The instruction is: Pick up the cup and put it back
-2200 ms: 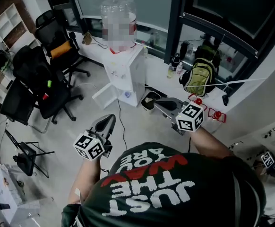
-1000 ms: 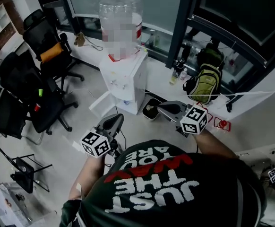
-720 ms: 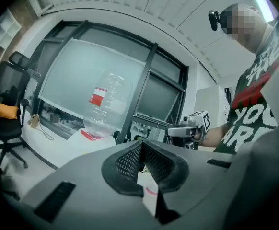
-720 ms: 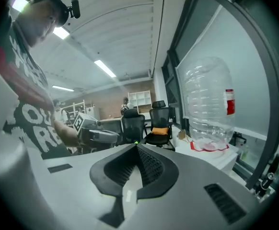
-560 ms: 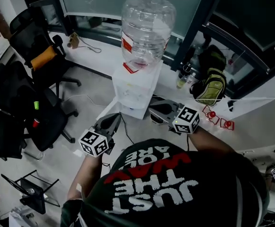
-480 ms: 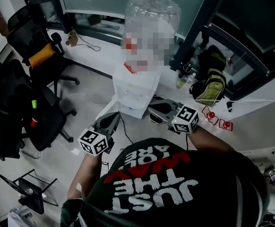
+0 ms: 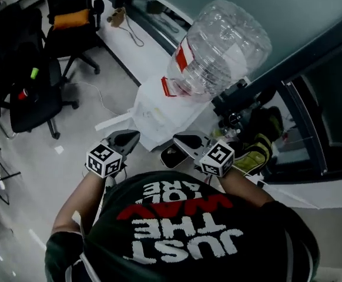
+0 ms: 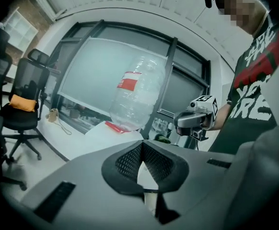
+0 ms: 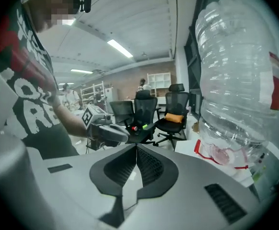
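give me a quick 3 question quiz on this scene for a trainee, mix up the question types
1. True or false: the left gripper is holding a cup.
2. The clear water bottle on the white dispenser is: A neck up; B neck down; C lying on its side.
3. Fill in: the fingers of the right gripper are ___, with nothing between them.
Key: 1 false; 2 B; 3 shut.
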{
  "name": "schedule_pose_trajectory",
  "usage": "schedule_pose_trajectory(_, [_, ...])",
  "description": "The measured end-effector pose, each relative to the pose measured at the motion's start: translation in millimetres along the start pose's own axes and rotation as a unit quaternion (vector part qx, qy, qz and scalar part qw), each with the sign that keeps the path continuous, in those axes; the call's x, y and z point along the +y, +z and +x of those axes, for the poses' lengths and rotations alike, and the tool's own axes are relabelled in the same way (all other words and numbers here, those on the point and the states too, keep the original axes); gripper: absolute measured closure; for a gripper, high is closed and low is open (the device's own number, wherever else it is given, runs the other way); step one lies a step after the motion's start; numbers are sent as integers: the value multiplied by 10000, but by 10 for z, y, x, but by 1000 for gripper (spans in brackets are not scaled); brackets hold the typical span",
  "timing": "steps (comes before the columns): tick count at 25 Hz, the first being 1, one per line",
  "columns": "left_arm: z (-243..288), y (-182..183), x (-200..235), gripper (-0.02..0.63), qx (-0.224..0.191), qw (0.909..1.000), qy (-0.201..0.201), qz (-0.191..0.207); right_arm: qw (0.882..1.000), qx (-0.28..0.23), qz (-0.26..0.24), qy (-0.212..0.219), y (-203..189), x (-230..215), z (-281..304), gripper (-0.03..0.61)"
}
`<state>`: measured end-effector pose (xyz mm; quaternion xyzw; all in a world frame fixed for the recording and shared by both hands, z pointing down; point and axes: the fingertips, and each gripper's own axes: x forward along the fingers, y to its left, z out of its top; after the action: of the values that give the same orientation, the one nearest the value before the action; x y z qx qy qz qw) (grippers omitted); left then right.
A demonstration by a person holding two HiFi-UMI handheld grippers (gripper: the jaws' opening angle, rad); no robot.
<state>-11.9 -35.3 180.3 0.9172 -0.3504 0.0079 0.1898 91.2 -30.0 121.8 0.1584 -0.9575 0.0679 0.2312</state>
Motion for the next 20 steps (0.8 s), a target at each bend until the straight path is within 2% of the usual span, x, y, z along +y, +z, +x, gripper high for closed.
schedule_pose_trajectory(3, [320, -259, 40, 606, -154, 9979, 618, -144, 9978, 247, -316, 535, -342, -137, -78, 543])
schedule_pose_trajectory(5, [493, -500, 86, 606, -223, 9928, 1122, -365, 9938, 411, -439, 940, -556, -173, -102, 543])
schedule_pose_trajectory(8, [659, -963, 129, 606, -42, 9859, 1580, -547, 9875, 600, -533, 1360, -876, -170, 10, 543])
schedule_pose_trajectory(13, [662, -1792, 455, 606, 582, 9821, 1722, -498, 9863, 885, -370, 1344, -1508, -93, 650, 543])
schedule_pose_trajectory(20, [605, -3000, 1066, 606, 1054, 9799, 1666, -307, 9838, 1250, -336, 1242, -2472, 153, 1633, 543])
